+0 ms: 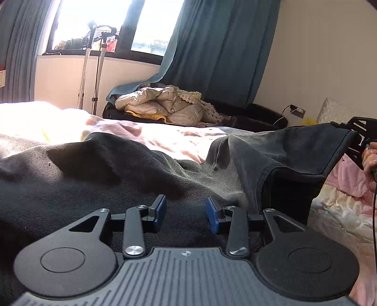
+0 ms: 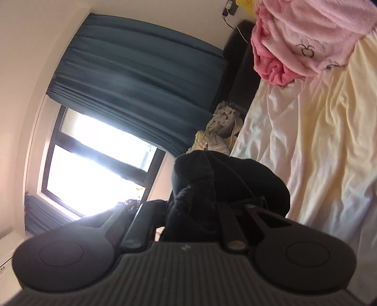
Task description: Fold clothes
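Left gripper (image 1: 186,213): fingers parted, resting over the dark garment (image 1: 94,174), gripping nothing. Right gripper (image 2: 195,207): fingers clamped on the garment's lifted edge above the bed (image 2: 318,141).

dark garment (image 1: 132,169): 1 | tongs: 2 (left (image 1: 186,213), right (image 2: 193,209)) | curtains (image 1: 219,47): 2 | pink blanket (image 2: 306,40): 1

Teal curtain (image 1: 219,47) at 1 o'clock; bright window (image 1: 106,21) at 11; quilted beige jacket (image 1: 165,106) heaped centrally; pink blanket (image 2: 294,42) at 1 o'clock; wall socket (image 1: 297,110) at 3.
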`<state>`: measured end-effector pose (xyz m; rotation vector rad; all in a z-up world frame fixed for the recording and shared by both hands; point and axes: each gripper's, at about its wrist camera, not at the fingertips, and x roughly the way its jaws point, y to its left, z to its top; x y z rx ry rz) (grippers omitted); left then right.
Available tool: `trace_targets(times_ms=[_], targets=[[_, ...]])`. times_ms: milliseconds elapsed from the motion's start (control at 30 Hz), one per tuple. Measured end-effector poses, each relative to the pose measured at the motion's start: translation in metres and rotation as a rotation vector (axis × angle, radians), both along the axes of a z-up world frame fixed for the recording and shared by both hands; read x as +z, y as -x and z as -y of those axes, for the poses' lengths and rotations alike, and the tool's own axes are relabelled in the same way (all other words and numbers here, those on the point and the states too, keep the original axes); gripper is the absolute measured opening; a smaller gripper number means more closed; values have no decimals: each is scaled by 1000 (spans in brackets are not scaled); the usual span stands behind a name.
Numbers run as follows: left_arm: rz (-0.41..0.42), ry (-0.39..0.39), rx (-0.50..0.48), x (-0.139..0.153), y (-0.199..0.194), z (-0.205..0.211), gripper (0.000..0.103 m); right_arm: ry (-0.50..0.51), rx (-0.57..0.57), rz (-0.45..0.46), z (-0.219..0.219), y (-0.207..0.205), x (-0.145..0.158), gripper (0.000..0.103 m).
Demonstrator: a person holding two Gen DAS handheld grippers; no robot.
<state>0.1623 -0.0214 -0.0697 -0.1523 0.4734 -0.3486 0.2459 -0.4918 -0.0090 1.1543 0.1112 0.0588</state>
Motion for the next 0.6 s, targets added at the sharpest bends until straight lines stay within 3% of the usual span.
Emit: trace_targets(times_ms=[67, 100, 167, 233, 300, 433, 500, 600], targets=[[6, 25, -36, 3, 3, 4, 55, 103, -40, 14, 22, -5, 28, 13], [6, 42, -68, 5, 4, 6, 60, 211, -76, -11, 42, 18, 38, 13], [21, 56, -137, 7, 8, 14, 71, 329, -85, 11, 62, 18, 38, 13], [28, 47, -172, 7, 10, 23, 76, 417, -97, -3, 73, 26, 28, 15], [15, 39, -201, 3, 9, 30, 77, 432, -104, -61, 87, 21, -7, 16], [-18, 1, -208, -6, 4, 38, 77, 331, -136, -237, 105, 17, -87, 21], [-26, -9, -192, -7, 2, 36, 77, 309, -156, -317, 109, 26, -113, 28], [-25, -22, -148, -5, 5, 32, 79, 326, -178, -363, 102, 47, -120, 47]])
